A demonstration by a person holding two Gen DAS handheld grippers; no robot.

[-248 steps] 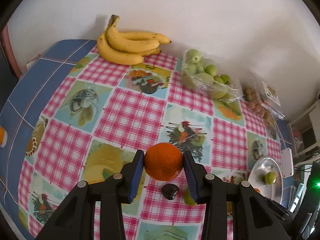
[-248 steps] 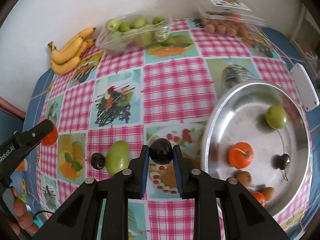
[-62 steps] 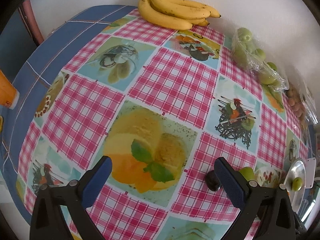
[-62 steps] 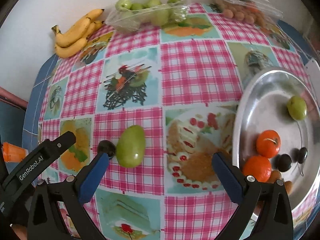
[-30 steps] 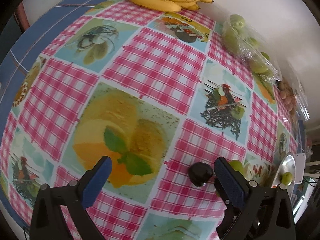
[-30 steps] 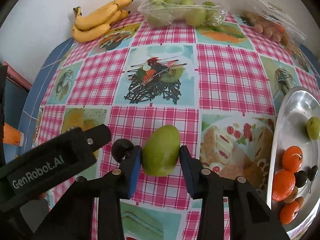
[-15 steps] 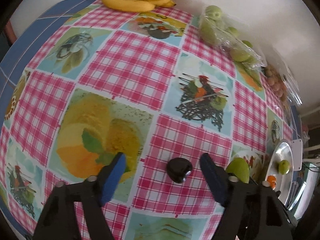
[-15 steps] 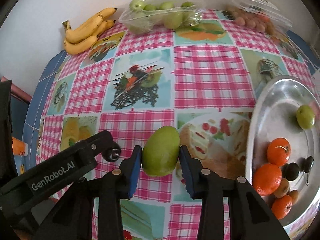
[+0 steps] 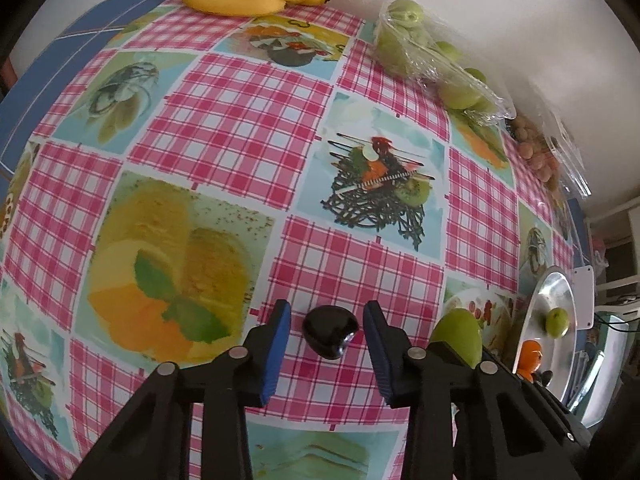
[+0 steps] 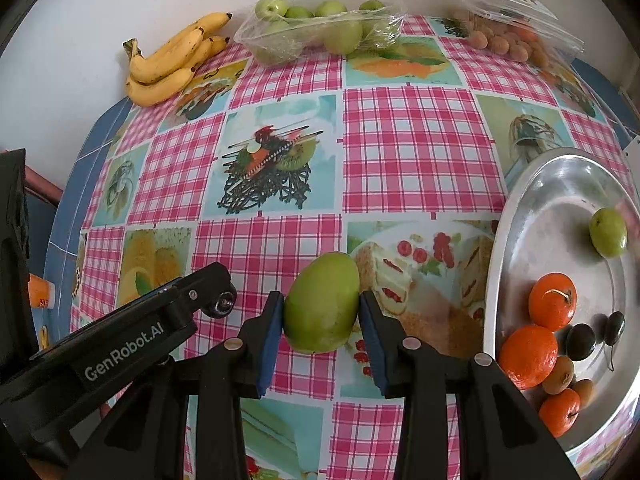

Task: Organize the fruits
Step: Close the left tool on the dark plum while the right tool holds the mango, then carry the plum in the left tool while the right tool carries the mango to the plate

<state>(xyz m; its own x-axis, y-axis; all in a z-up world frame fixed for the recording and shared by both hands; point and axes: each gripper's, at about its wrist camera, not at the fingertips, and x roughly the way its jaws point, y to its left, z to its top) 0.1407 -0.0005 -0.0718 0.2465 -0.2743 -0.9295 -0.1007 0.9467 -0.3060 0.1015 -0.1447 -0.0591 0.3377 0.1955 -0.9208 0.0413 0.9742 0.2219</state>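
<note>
Left of the tray (image 9: 538,312), left wrist view: left gripper (image 9: 326,330) jaws apart, straddling plum (image 9: 330,330) on cloth (image 9: 224,128), no contact; mango (image 9: 460,336) between plum and tray | right wrist view: right gripper (image 10: 321,312) clamped on mango (image 10: 322,302), just left of tray (image 10: 512,216); oranges (image 10: 552,306) in tray.

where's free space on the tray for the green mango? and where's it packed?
The metal tray is bare through its middle and far end, between its near-left rim and the small green fruit. The near end is crowded: oranges, dark plums and small brown fruits. The right gripper holds the green mango.
</note>
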